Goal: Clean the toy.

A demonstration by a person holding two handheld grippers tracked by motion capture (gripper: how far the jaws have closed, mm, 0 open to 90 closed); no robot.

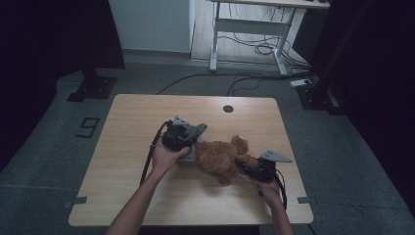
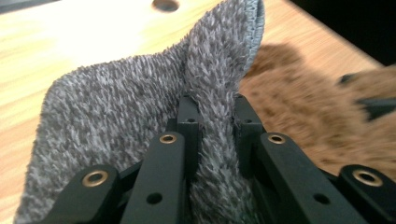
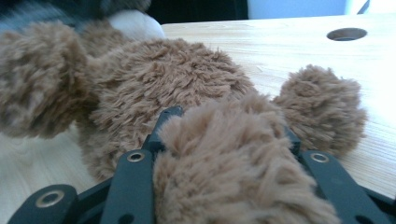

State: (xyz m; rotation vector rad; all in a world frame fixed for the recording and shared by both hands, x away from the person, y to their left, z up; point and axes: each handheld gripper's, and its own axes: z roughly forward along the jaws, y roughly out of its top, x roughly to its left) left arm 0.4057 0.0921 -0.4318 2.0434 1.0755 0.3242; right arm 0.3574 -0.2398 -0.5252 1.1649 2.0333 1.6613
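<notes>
High view: a brown teddy bear lies on its side near the middle of the wooden bench. A grey fleecy cloth sits at the bear's left end, touching it. The left gripper is over that cloth, held by the person's left hand, and its body hides much of the cloth. The right gripper meets the bear's right end, and its tips are lost in the fur. A round hole is cut in the bench near the far edge.

Left gripper view: the jaws of the left gripper are clenched on a fold of the grey cloth, which bunches up between them and fans out to the left. The bear's brown fur lies blurred just behind. The cloth's lower part is cut off by the frame.

Right gripper view: the right gripper has its jaws partly closed around a thick furry limb of the bear, gripping it from both sides. The limb hides the jaw tips. Another rounded paw lies just to the right on the bench. Which limb is held cannot be told.
</notes>
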